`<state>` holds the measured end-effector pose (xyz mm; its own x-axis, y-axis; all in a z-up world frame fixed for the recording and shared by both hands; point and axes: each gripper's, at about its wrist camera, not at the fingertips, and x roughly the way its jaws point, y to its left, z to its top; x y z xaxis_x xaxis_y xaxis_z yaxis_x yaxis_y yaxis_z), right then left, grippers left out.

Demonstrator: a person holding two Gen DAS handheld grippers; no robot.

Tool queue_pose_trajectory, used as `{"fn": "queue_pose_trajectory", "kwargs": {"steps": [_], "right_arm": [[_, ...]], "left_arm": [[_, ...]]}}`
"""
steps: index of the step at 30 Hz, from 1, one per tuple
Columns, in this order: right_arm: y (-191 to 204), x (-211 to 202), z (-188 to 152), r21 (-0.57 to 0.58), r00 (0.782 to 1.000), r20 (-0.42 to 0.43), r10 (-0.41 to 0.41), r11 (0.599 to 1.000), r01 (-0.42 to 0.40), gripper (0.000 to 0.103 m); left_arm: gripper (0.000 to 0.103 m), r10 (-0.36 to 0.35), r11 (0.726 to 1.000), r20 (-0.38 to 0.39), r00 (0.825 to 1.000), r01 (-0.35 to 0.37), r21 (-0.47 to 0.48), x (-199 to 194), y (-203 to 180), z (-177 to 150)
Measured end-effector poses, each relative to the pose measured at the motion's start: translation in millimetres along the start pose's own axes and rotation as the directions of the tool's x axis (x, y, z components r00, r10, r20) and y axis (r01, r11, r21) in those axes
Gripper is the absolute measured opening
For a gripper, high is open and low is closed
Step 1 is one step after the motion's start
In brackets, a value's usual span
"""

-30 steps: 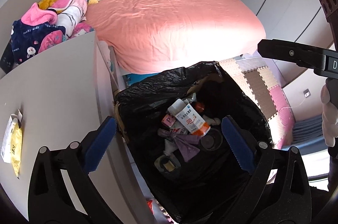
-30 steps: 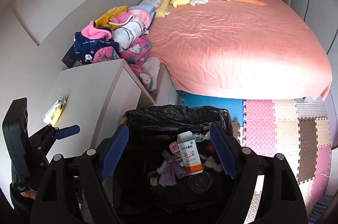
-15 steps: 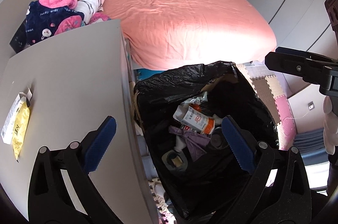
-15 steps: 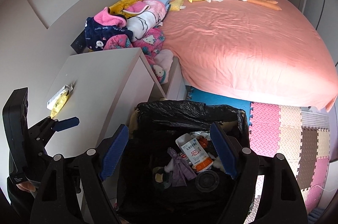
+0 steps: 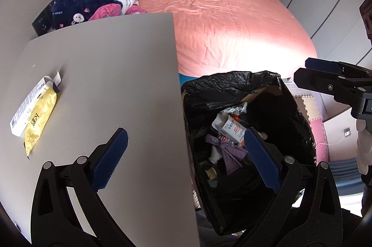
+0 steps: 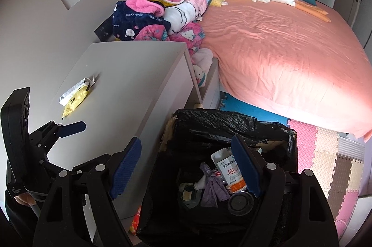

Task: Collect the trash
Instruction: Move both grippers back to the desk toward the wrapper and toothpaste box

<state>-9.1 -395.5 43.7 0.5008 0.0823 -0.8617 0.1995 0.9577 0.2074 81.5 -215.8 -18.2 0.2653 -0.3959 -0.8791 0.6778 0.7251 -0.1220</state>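
On the nightstand (image 5: 104, 74), yellow packet (image 5: 39, 122) lengthwise toward the bed (image 5: 232, 21), seemingly flat; both tools (image 5: 183, 158) (image 6: 184, 165) wide, empty

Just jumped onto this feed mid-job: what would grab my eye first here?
The big pink bed fills the far side, with a heap of bright clothes at its near corner. Below, a black-lined trash bin stands beside the grey nightstand, already holding trash. A yellow wrapper lies on the nightstand.
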Motion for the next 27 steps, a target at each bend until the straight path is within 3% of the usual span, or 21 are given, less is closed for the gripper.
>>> {"fn": "queue_pose_trajectory", "kwargs": {"steps": [20,27], "right_arm": [[94,56,21,-0.150,0.993,-0.090,0.082,0.984,-0.095,0.080],[116,73,32,-0.173,0.989,-0.105,0.103,0.978,-0.121,0.080]], "left_arm": [[0.097,0.115,0.975,-0.016,0.993,-0.116,-0.188,-16,100,-35],[0.097,0.151,0.968,-0.015,0.988,-0.151,-0.201,-20,128,-34]]}}
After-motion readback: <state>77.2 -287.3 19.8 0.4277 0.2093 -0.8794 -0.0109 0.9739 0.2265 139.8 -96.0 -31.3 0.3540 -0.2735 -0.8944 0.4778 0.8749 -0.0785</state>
